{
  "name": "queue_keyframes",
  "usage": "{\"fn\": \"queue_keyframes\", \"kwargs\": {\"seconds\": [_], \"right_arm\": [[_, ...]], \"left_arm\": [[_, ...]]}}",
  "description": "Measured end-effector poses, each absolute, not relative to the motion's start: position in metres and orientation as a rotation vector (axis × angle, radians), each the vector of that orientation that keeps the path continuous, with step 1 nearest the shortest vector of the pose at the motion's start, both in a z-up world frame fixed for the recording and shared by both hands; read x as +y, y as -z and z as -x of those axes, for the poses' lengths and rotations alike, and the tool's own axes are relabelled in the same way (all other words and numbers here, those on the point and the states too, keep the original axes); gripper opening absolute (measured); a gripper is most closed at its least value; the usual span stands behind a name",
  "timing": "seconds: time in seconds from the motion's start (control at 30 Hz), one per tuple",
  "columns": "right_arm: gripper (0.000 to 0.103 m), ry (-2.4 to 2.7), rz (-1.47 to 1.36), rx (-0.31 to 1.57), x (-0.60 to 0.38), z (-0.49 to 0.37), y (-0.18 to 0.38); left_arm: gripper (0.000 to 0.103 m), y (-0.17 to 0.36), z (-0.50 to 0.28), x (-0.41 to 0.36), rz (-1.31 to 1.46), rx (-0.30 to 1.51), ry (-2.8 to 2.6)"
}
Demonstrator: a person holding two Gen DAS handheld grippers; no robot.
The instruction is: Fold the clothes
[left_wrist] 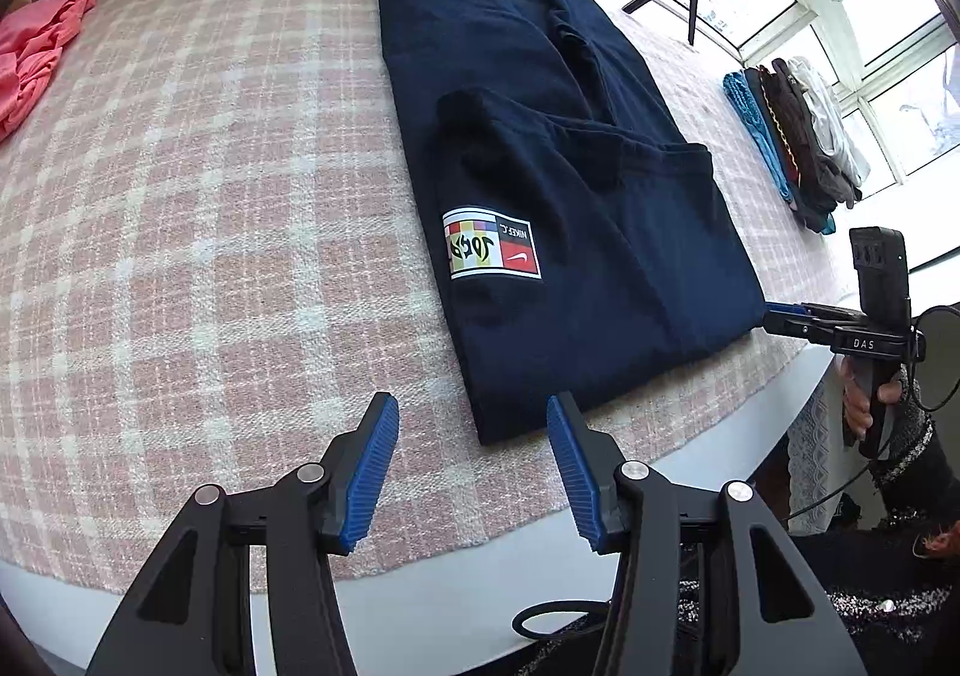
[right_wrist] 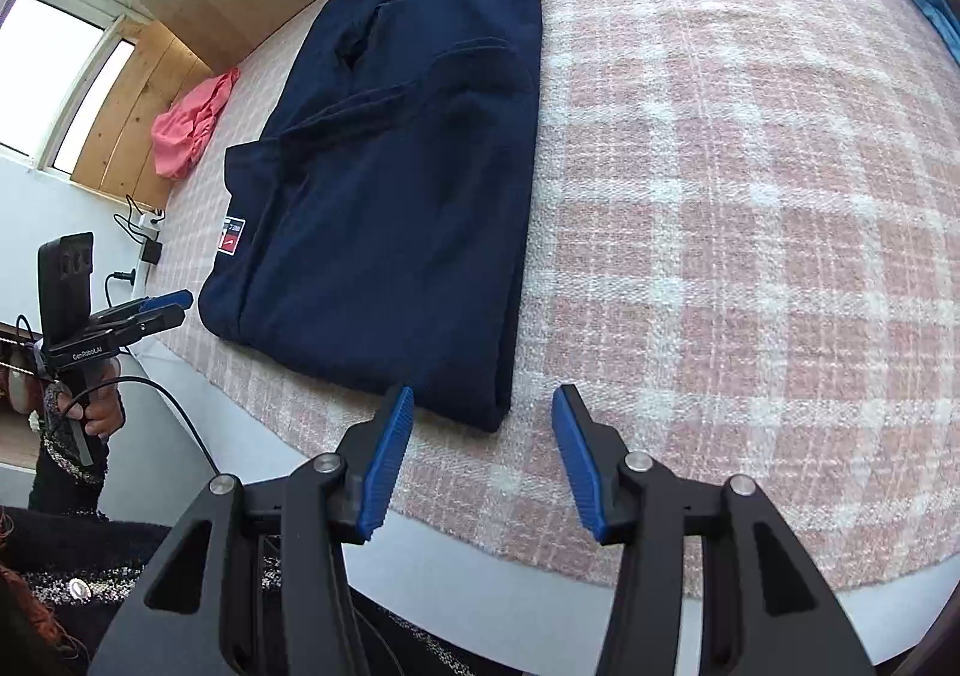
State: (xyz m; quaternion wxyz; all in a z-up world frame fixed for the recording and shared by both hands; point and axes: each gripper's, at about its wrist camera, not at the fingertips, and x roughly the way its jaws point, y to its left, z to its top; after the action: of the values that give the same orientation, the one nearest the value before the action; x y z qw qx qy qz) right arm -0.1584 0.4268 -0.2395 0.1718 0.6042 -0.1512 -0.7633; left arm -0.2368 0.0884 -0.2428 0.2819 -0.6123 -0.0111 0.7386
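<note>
Both grippers, left [left_wrist: 473, 418] and right [right_wrist: 483, 409], gape wide and empty at the shirt [left_wrist: 558, 184]'s near hem, one per corner. It lies on the plaid cloth [left_wrist: 198, 208], long axis running straight away.

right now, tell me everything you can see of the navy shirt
The navy shirt is dark blue knit cotton by its look, folded lengthwise into a long strip with the sleeves tucked in on top. A multicoloured Nike patch shows on its upper face. It lies flat on the pink plaid cloth, near end at the table edge. Neither open claw touches it.
</note>
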Motion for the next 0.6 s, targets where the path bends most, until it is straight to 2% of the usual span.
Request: {"fn": "queue_keyframes", "kwargs": {"seconds": [0.03, 0.17, 0.2, 0.33, 0.6], "right_arm": [[0.048, 2.177, -1.709, -0.389, 0.424, 0.158, 0.239], [0.048, 2.218, -1.663, -0.269, 0.415, 0.157, 0.236], [0.048, 2.221, -1.655, -0.248, 0.414, 0.157, 0.236], [0.048, 2.230, -1.629, -0.163, 0.407, 0.156, 0.234], [0.048, 2.244, -1.628, -0.118, 0.404, 0.145, 0.234]], "left_arm": [[0.046, 0.246, 0.236, 0.093, 1.637, -0.002, -1.974], [0.016, 0.255, 0.233, 0.108, 1.616, 0.069, -1.924], [0.013, 0.257, 0.232, 0.111, 1.607, 0.082, -1.922], [0.006, 0.256, 0.232, 0.116, 1.581, 0.119, -1.919], [0.006, 0.252, 0.234, 0.119, 1.584, 0.165, -1.902]]}}
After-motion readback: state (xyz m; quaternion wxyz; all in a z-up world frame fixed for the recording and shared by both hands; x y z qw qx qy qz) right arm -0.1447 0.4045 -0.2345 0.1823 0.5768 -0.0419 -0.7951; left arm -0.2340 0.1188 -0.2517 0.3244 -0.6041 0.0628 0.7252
